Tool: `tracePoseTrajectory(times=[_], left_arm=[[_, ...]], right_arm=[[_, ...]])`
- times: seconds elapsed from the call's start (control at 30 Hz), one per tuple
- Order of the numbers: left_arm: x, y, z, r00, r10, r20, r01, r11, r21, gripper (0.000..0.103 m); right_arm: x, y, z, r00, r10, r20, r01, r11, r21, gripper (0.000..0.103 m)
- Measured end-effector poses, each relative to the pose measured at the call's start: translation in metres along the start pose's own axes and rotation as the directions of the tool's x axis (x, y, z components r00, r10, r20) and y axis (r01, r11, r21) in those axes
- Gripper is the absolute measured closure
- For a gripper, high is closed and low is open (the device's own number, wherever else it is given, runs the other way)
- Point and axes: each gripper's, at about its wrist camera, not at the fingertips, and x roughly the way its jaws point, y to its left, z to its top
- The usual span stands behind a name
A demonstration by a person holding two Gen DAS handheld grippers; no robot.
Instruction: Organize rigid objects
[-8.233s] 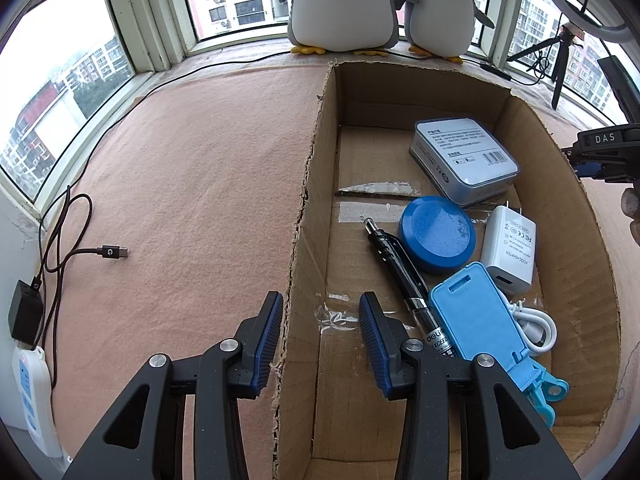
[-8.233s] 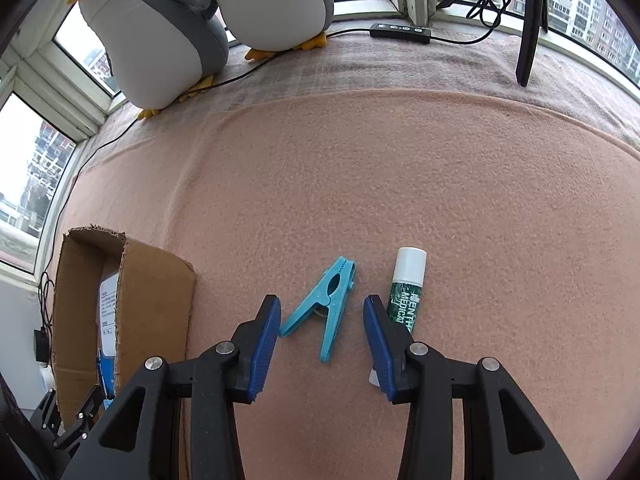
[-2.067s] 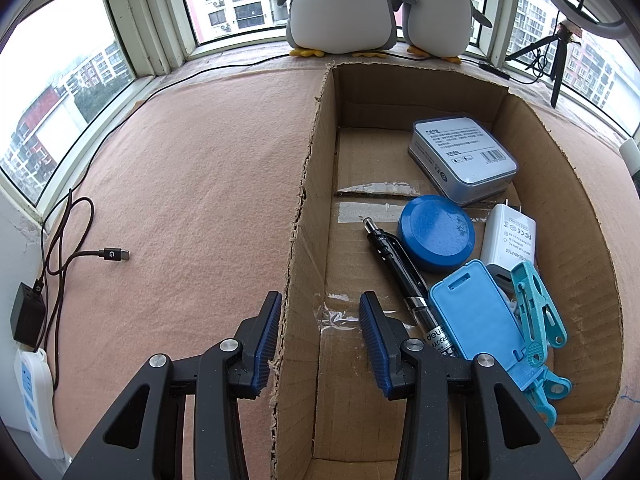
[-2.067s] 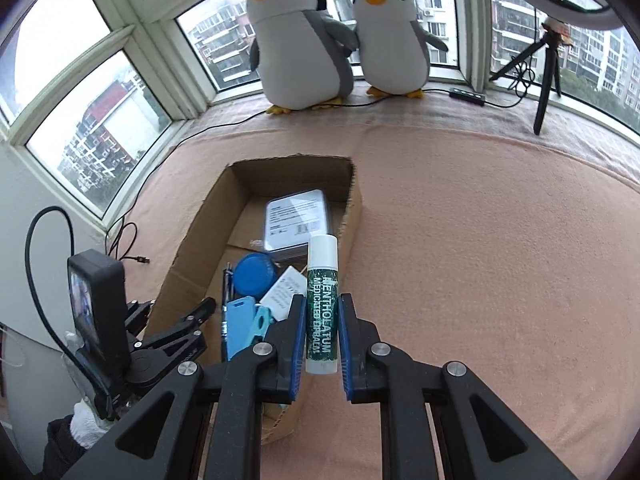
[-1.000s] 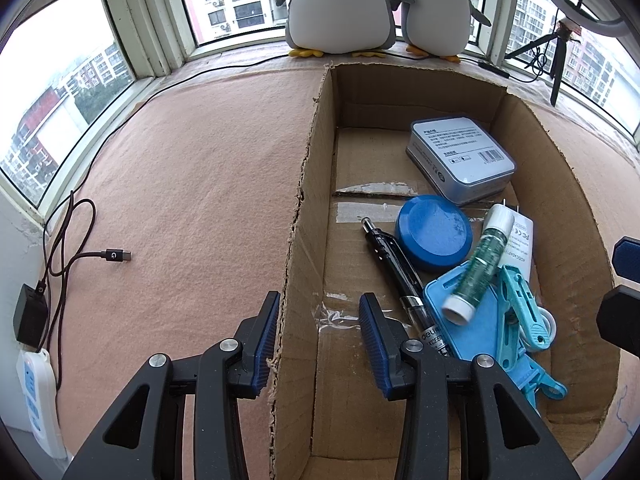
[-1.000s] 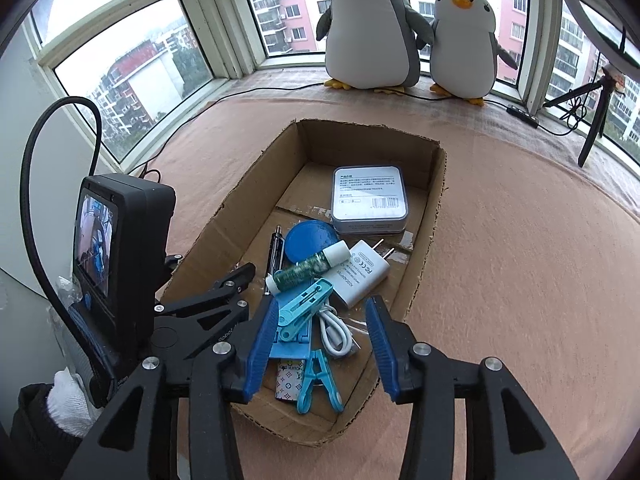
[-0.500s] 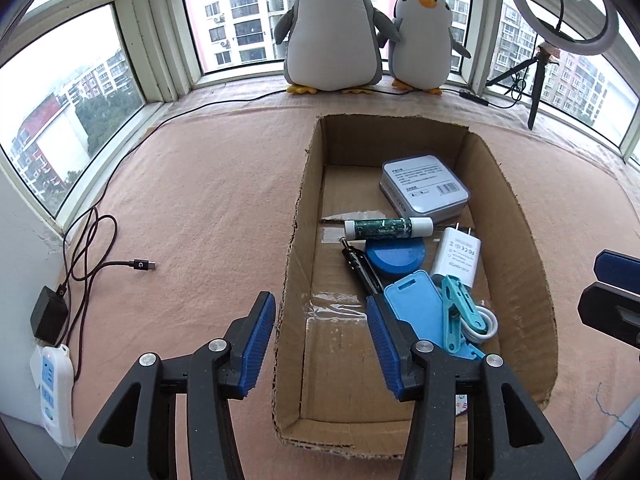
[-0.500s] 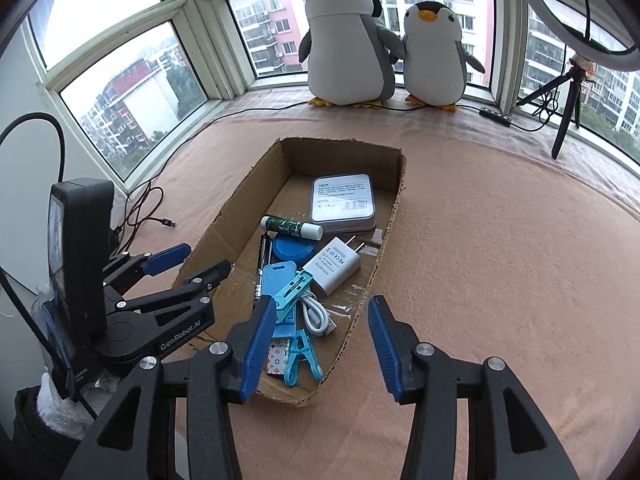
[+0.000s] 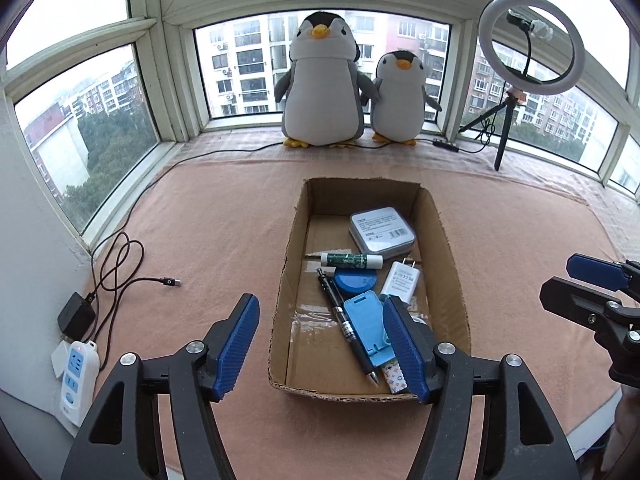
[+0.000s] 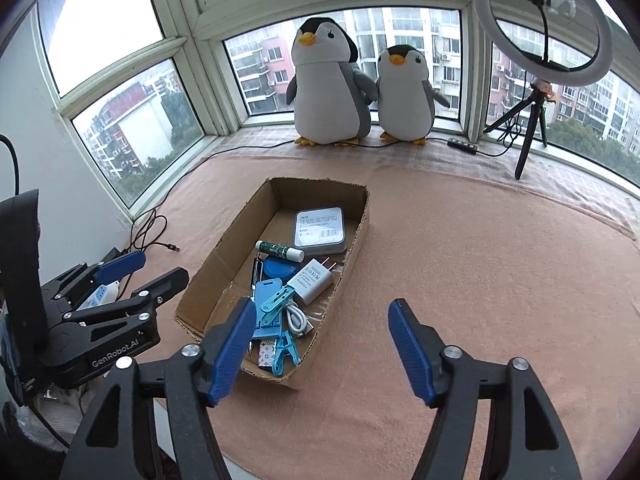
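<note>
Hovering: both grippers hang above the pink blanket (image 10: 460, 264) with nothing between their blue pads.
Left gripper (image 9: 320, 344): jaws spread wide and empty; they have just been opening. One finger sits over the blanket left of the box, the other over the box's near right corner.
Right gripper (image 10: 320, 344): jaws apart too, also just opened further, nothing in them. It looks down past the box's near right corner.
Cardboard box (image 9: 286, 264): open-topped, lying lengthwise on the blanket, pointing toward the window.
Lip balm tube (image 9: 351, 259): green with a white cap, lying crosswise inside the box, just in front of the tin and touching the blue lid's far edge.
Grey tin (image 9: 381, 231): flat, label up, at the box's far end.
Round blue lid (image 9: 356, 281): mid-box, beside the white charger plug (image 9: 402, 280).
Black pen (image 9: 346, 324): running lengthwise along the left side of the blue tag (image 9: 366, 326).
Teal clothespin (image 10: 276, 300): resting on top of the blue tag, right next to the coiled white cable (image 10: 298, 318).
Second teal clip (image 10: 286, 350): at the near end of the box, beside a small patterned packet (image 10: 266, 354).
Window sill: two plush penguins (image 9: 320, 88) side by side, a ring light on a tripod (image 9: 528, 48) off to the right.
Left edge: a black cable (image 9: 124, 268) looping to a white power strip (image 9: 76, 380).
</note>
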Motion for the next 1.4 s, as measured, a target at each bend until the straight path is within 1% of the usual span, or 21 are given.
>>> tracePoseTrajectory(times=[0.07,0.2,0.3,0.4,0.6,0.87,1.4], left_arm=[[-0.016,-0.003,0.004,1.000,-0.006,0.029,0.006,1.000,-0.003,0.029],[-0.045,-0.010,0.010,0.996,-0.005,0.084,0.005,1.000,-0.001,0.022],[-0.062,-0.012,0.013,0.994,-0.001,0.112,0.001,1.000,0.001,0.020],[-0.075,-0.014,0.015,0.991,0.001,0.133,-0.001,1.000,0.001,0.015],[-0.095,-0.019,0.015,0.986,0.006,0.166,-0.007,1.000,0.004,0.010],[-0.098,-0.021,0.014,0.985,0.006,0.174,-0.006,1.000,0.001,0.008],[-0.096,-0.019,0.015,0.985,0.004,0.171,-0.003,1.000,-0.003,0.008]], right_arm=[[-0.011,0.000,0.000,1.000,-0.015,0.027,0.015,1.000,-0.003,0.032],[-0.028,-0.001,0.002,0.996,-0.045,0.074,0.045,0.999,-0.003,0.018],[-0.037,0.001,0.002,0.993,-0.060,0.104,0.062,0.998,-0.009,0.016],[-0.042,0.003,0.002,0.989,-0.077,0.122,0.080,0.997,-0.017,0.015],[-0.048,0.001,-0.001,0.988,-0.072,0.140,0.072,0.997,0.003,0.015],[-0.053,0.001,0.000,0.983,-0.088,0.163,0.089,0.996,0.001,0.014],[-0.051,-0.001,0.001,0.984,-0.090,0.153,0.091,0.996,0.003,0.012]])
